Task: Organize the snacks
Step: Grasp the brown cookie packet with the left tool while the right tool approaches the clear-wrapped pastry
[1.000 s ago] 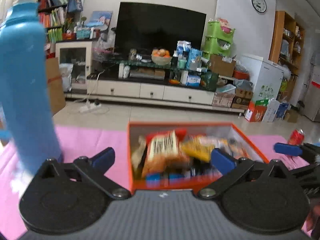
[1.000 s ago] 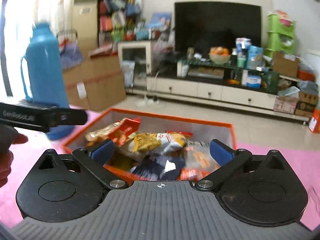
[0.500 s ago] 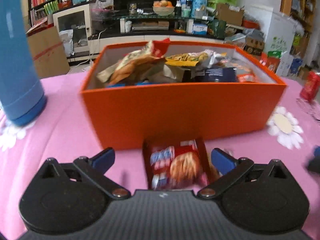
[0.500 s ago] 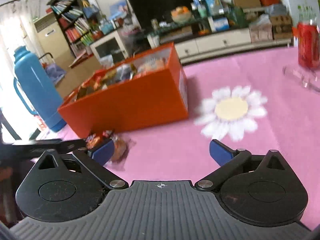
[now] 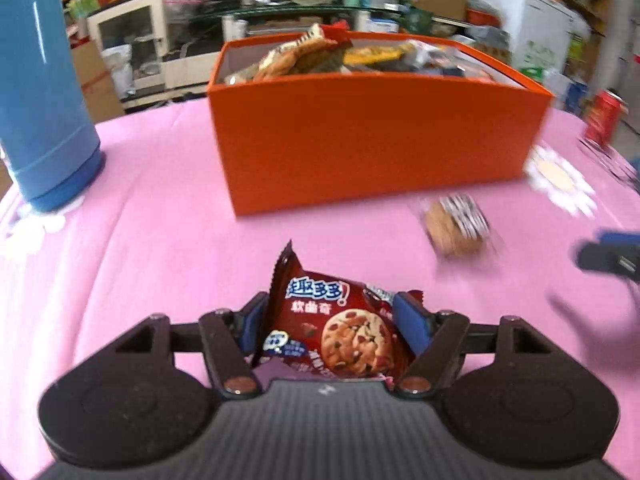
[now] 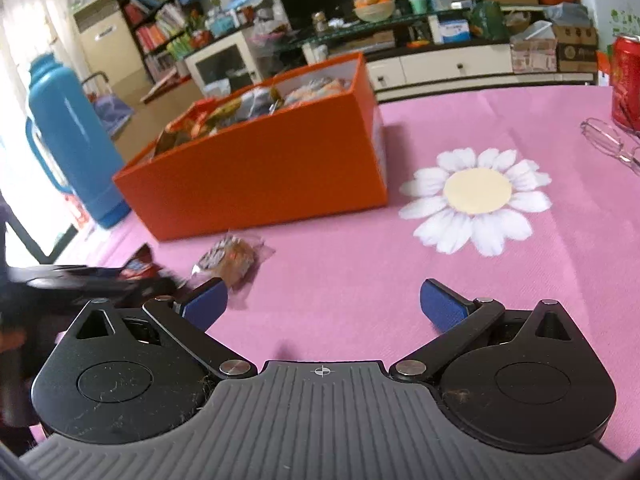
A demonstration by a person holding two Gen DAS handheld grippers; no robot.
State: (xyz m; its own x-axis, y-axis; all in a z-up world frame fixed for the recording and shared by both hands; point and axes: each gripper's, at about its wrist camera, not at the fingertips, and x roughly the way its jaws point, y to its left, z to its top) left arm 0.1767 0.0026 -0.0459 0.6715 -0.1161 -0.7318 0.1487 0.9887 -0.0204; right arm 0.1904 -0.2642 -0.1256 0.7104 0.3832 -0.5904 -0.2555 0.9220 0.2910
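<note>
My left gripper (image 5: pixel 332 320) is shut on a dark red cookie packet (image 5: pixel 340 328), low over the pink tablecloth (image 5: pixel 160 220). An orange box (image 5: pixel 372 136) full of snack packets stands behind it. A clear-wrapped cookie snack (image 5: pixel 454 220) lies on the cloth in front of the box's right end; it also shows in the right wrist view (image 6: pixel 232 258). My right gripper (image 6: pixel 324 302) is open and empty, just right of that snack. The left gripper and the red packet (image 6: pixel 138 266) show blurred at the left of the right wrist view.
A tall blue thermos (image 5: pixel 36 80) stands left of the box. A red can (image 6: pixel 626 80) and a pair of glasses (image 6: pixel 608 142) are at the far right. A daisy print (image 6: pixel 476 196) marks the cloth right of the box (image 6: pixel 260 168).
Both grippers dropped from above the box to the cloth in front of it. My left gripper closed on the red cookie packet. My right gripper moved nearer the wrapped snack.
</note>
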